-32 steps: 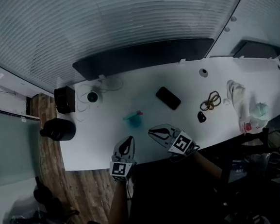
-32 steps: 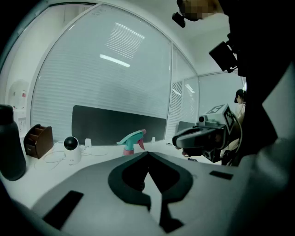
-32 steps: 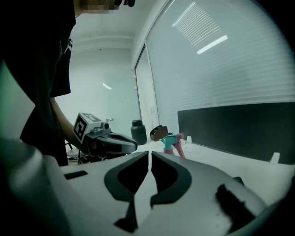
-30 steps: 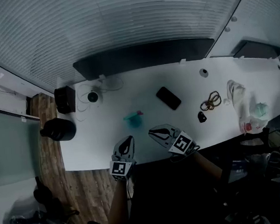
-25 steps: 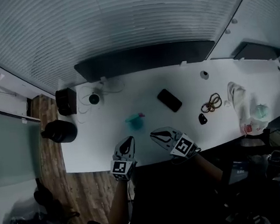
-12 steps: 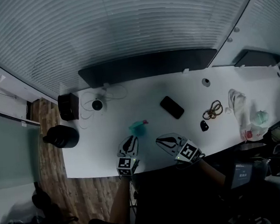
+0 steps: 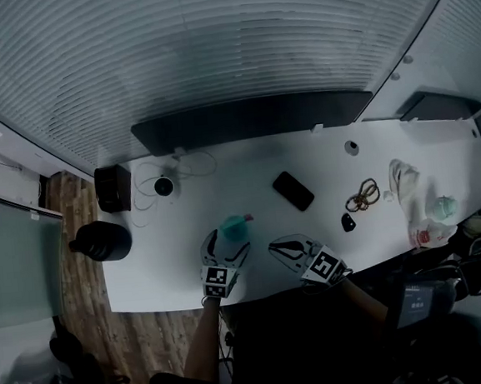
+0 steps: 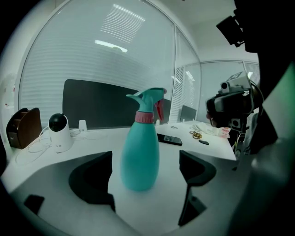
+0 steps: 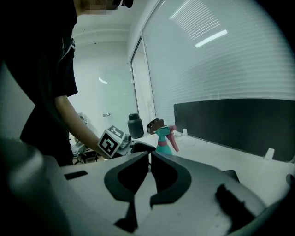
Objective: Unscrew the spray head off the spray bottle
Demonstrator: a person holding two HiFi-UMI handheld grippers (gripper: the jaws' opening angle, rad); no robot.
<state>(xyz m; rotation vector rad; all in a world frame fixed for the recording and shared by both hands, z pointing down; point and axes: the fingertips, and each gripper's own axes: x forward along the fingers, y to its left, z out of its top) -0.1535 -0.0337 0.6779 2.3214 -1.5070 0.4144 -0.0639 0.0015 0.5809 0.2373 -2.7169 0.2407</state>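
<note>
A teal spray bottle stands upright on the white table. It has a pink collar and a teal spray head with a red trigger. My left gripper is open, and its jaws have just been opening. The bottle's lower body stands between the two fingers, with a gap on each side. In the head view the left gripper sits just in front of the bottle. My right gripper is shut and empty, to the right of the bottle. Its own view shows the closed right gripper and the bottle beyond it.
A black phone lies right of the bottle. A bunch of keys, a dark fob and a white bag lie further right. A small white camera with cable and a dark box sit at far left.
The left gripper has moved forward and down to the bottle, and its jaws went from shut to open around it. The right gripper has stayed about where it was.
</note>
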